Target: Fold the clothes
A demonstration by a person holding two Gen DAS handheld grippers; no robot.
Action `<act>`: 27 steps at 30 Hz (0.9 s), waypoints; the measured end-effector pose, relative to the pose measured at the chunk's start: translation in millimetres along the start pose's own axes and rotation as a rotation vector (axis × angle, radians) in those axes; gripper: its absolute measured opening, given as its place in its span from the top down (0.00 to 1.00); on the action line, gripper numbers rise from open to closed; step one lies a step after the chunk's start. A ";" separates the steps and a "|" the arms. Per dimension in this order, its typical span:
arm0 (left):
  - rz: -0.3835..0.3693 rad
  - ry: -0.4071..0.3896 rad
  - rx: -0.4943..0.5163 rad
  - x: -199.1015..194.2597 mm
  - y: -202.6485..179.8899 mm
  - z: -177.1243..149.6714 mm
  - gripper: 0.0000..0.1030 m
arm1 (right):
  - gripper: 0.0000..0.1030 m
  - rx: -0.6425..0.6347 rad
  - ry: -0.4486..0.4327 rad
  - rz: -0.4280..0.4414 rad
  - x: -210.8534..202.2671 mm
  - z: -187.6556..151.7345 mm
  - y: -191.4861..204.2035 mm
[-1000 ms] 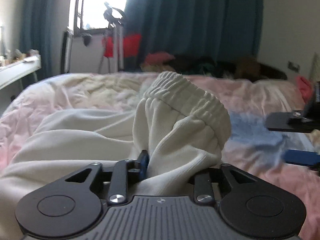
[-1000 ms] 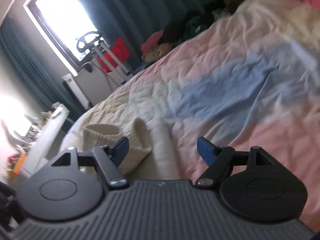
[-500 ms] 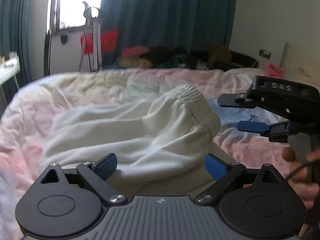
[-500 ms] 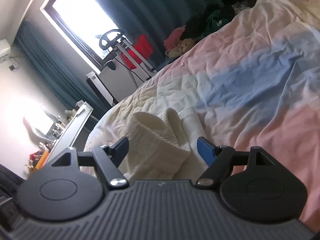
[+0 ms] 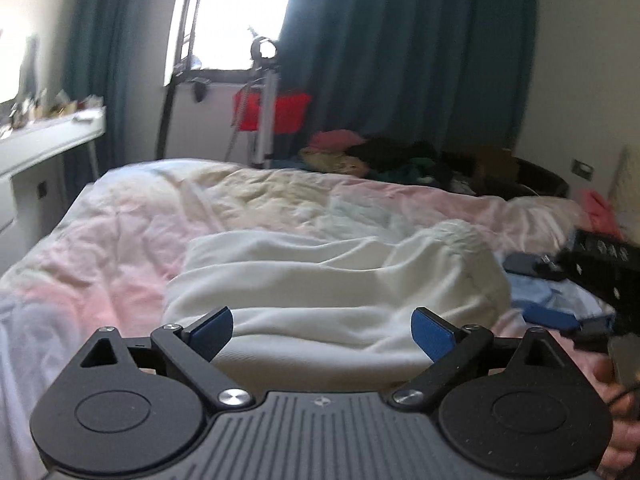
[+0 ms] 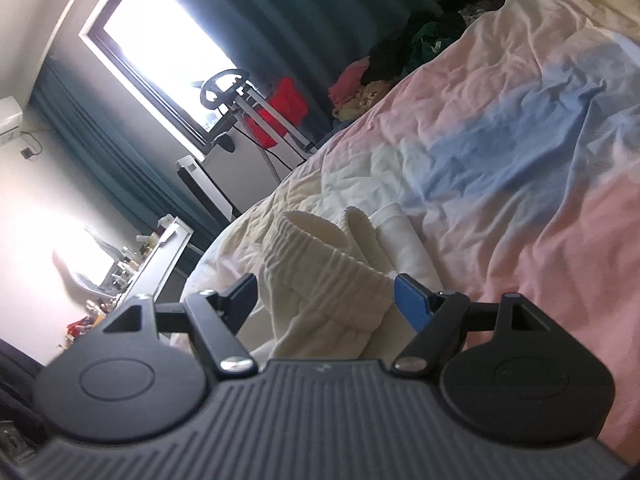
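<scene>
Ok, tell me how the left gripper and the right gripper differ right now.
The left gripper sits level and faces the white garment's smooth folded side; the right gripper is tilted and faces its ribbed waistband. The left has cloth lying ahead of its fingers; the right has the waistband between its fingers. Both are open and hold nothing.

Both wrist views low, close – share white garment [image 5: 336, 280] [image 6: 320, 276], bed [image 5: 120, 232] [image 6: 520, 184].
</scene>
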State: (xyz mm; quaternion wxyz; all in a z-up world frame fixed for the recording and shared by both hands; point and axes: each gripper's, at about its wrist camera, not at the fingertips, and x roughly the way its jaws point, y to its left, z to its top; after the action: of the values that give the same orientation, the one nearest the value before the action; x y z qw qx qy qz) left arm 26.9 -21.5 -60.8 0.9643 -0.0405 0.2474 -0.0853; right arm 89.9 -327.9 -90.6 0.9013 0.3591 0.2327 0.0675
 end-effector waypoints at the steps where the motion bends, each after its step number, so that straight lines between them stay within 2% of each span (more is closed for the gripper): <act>1: 0.009 0.006 -0.017 0.3 3.0 1.1 0.06 | 0.24 -0.002 0.004 -0.002 1.1 -0.9 0.3; 5: 0.048 -0.009 -0.041 -3.5 10.2 4.5 0.06 | 0.24 -0.004 0.012 0.002 3.2 -3.4 1.8; 8: 0.091 -0.014 -0.015 -4.2 9.8 4.9 0.06 | 0.24 0.004 0.008 0.017 2.0 -3.7 2.5; 16: 0.123 0.001 -0.032 -1.7 14.6 2.6 0.06 | 0.24 0.071 0.059 0.028 11.6 -9.1 -4.0; 23: 0.162 0.020 -0.005 3.6 12.3 0.6 0.06 | 0.25 0.145 0.100 0.044 37.8 -17.6 -12.0; 27: 0.176 0.013 0.009 3.1 9.6 -1.1 0.06 | 0.24 0.127 0.077 0.030 52.1 -18.6 -13.3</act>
State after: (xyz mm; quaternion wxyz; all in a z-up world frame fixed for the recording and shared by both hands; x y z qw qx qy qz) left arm 30.4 -12.7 -64.4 0.9666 -0.0137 0.2558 -0.0015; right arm 126.5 -311.2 -130.8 0.8659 0.4163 0.2657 0.0798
